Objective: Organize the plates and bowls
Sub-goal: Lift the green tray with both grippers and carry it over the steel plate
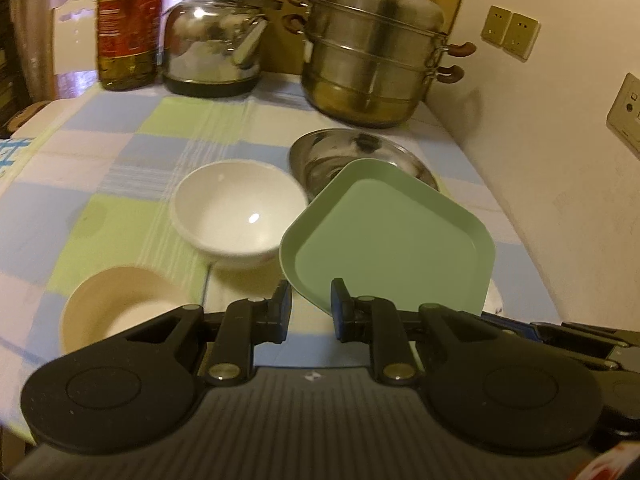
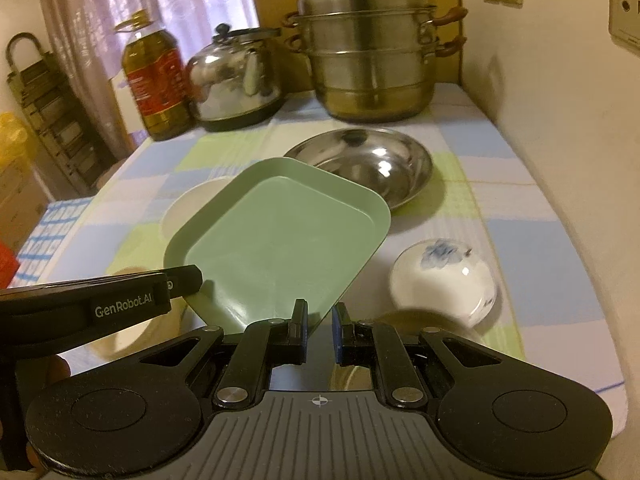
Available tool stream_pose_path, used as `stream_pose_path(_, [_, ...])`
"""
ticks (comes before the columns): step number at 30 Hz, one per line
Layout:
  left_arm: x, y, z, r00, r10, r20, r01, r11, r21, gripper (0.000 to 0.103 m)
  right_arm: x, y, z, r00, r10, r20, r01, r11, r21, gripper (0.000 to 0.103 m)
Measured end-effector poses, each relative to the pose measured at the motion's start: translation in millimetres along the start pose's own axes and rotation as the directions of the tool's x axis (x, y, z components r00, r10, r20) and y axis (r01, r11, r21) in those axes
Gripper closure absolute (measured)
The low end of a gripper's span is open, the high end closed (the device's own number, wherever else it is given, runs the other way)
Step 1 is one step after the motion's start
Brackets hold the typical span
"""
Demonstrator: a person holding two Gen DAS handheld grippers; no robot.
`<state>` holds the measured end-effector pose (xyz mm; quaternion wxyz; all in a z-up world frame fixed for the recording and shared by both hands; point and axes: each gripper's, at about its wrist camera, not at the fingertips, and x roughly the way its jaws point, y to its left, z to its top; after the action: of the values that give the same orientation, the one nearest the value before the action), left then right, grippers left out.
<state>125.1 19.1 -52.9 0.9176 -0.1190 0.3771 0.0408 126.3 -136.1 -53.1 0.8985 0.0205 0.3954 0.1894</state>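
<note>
Left wrist view looks down across a table with a checked cloth [image 1: 120, 148], and the green square plate [image 1: 388, 240] is the landmark for everything on it. The plate is off the cloth, tilted, with one corner at each gripper. Its near left corner sits between the fingers of the left gripper [image 1: 310, 308], whose jaws are narrowed onto that rim. Right wrist view shows the plate's near right corner [image 2: 320, 312] between the fingers of the right gripper [image 2: 320, 320], its jaws likewise drawn in close on the edge. Both grippers point forward and slanting down at the table, side by side, the left one's arm crossing the right view from the left.

Behind the plate, at the back of the table, stands a tiered steel steamer pot [image 2: 364, 56], with a steel kettle [image 2: 236, 84] and a bottle of oil [image 2: 158, 84] to its left. Just behind the plate, partly covered by its far corner, lies a shallow steel dish [image 2: 372, 164]. Left of the plate sits a white bowl [image 1: 236, 212]; nearer and further left, a cream bowl [image 1: 116, 304]. Right of the plate, a white bowl with a blue pattern [image 2: 444, 276] lies upside down on the cloth.
</note>
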Motion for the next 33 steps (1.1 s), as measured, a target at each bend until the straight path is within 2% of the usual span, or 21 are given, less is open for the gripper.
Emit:
stream_pose_path(9, [50,-7,51,0.999,-0.046,0.005,0.046,0.998,0.044,0.084,37,-19,48,0.999,-0.052,0.014,0.052,0.998,0.044,0.091])
stream_pose_path(17, [94,-7,84,0.999,-0.052,-0.011,0.053,0.998,0.044,0.084,80,-33,84,0.998,-0.067,-0.008,0.067,0.996,0.055,0.091])
stream_pose_path(33, [166,-8,105,0.992,-0.008,-0.129,0.014,0.999,0.044,0.084,150,-54,108,0.990,-0.070,-0.119,0.081,0.992,0.092,0.091])
